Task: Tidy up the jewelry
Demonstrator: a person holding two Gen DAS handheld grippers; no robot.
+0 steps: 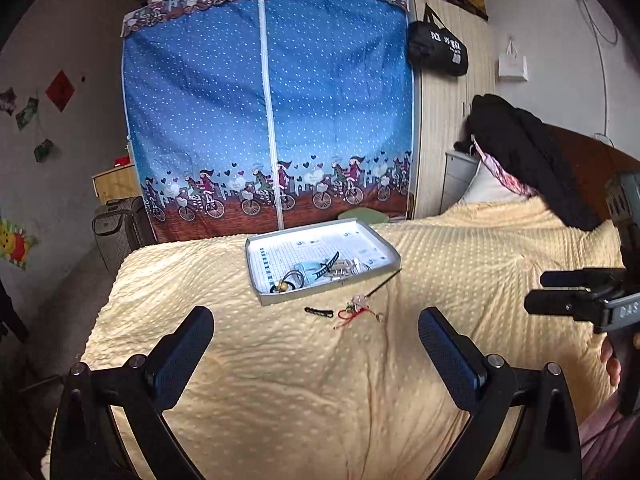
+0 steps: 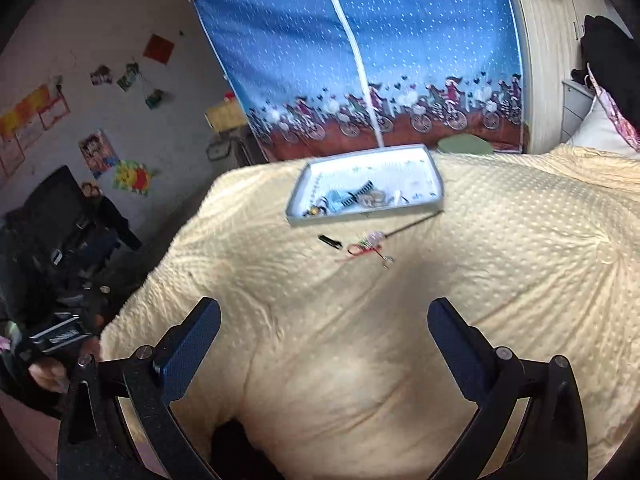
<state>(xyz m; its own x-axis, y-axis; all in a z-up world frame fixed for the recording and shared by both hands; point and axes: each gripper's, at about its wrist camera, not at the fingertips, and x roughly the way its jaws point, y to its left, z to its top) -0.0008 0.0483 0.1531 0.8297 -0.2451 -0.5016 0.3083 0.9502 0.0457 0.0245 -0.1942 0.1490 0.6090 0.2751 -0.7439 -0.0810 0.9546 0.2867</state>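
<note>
- The left hand-held gripper (image 1: 316, 360) hangs above the near part of the bed, its two blue-padded fingers wide apart and nothing between them.
- The right hand-held gripper (image 2: 324, 344) is also released and empty, well apart from the jewelry; in the left wrist view it shows at the right edge.
- A shallow grey rectangular tray with a white printed lining (image 1: 280, 300) sits on the pale yellow dotted blanket of the bed (image 1: 280, 400), toward the far edge. Several small pieces already lie in its near part; I cannot tell each one.
- Just beside the near rim of the tray, three things lie on the blanket: a small black hair clip (image 1: 319, 312), a red cord charm with pale beads and a small metal ring (image 1: 356, 310), and a thin dark hair stick (image 1: 386, 280) that reaches toward the near right corner of the tray.
- In my judgement, these pieces are still to go into the tray.
- All three look very light. The clip seems stiff and flat, so it is better to pinch it across its narrow width.
- The cord charm is limp and may dangle; I would take it at the bead cluster.
- The stick is thin and may roll or slip; hold it near the middle. The soft blanket can yield under the fingers.
</note>
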